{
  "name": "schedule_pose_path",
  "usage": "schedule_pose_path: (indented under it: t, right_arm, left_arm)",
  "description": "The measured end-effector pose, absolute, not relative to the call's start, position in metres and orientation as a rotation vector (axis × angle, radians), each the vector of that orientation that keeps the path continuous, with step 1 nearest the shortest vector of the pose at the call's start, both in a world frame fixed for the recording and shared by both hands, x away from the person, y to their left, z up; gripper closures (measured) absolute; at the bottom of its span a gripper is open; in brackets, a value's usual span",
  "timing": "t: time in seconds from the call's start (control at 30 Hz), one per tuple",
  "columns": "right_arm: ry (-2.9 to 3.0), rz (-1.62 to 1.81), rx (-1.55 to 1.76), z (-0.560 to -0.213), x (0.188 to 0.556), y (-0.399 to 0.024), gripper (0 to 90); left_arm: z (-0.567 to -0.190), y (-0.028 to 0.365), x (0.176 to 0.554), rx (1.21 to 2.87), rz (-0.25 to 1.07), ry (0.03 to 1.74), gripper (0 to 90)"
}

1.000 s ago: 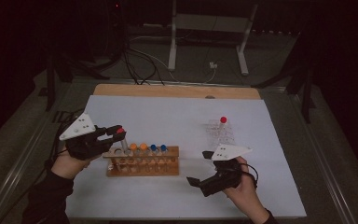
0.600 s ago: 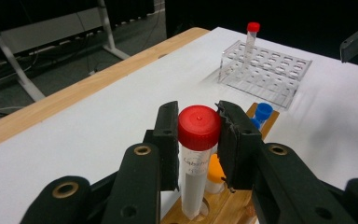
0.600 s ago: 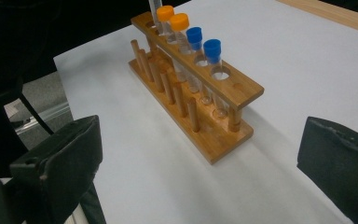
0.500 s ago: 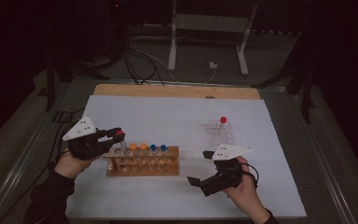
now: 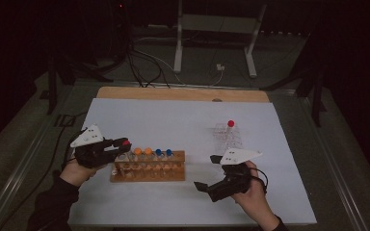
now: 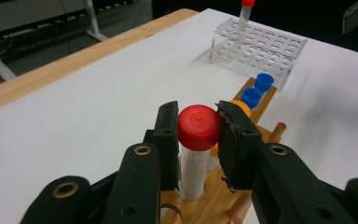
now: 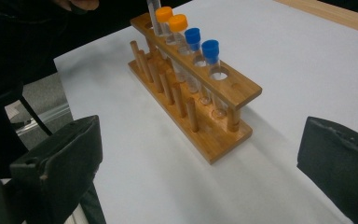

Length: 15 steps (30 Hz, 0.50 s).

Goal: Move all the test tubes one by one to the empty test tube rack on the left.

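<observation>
My left gripper [image 6: 198, 130] is shut on a red-capped tube [image 6: 196, 140], whose lower end stands in a hole at the near end of the wooden rack [image 6: 223, 196]. From above, the left gripper [image 5: 120, 147] sits at the left end of the wooden rack [image 5: 149, 171], which holds two orange-capped tubes [image 5: 143, 153] and two blue-capped tubes [image 5: 163, 153]. My right gripper [image 5: 207, 173] rests open on the white mat, right of the rack, nothing between its jaws. In the right gripper view the wooden rack [image 7: 191, 88] lies ahead with the orange and blue caps in a row.
A clear plastic rack [image 5: 228, 137] with one red-capped tube [image 5: 230, 124] stands on the white mat [image 5: 188, 120] at the right rear. A wooden board [image 5: 183, 94] edges the mat's far side. Cables and a metal stand lie beyond the table.
My left gripper has come down and slightly right with the red-capped tube, bringing it into the rack's left end. The right gripper has stayed where it was.
</observation>
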State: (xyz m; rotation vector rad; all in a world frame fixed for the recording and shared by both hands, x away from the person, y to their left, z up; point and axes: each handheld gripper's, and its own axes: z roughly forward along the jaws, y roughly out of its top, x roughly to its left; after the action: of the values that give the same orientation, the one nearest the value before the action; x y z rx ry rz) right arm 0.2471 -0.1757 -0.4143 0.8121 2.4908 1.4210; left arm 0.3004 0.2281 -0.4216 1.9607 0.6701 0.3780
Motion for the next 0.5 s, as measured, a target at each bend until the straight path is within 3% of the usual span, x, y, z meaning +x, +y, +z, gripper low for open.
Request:
schedule_pose_path:
  t: [0.5]
  right_arm:
    - [2.492,1.422,0.807,-0.414,0.247,-0.175,0.0]
  left_arm:
    - [-0.434,0.225,0.3,2.012,0.364,0.678,71.6]
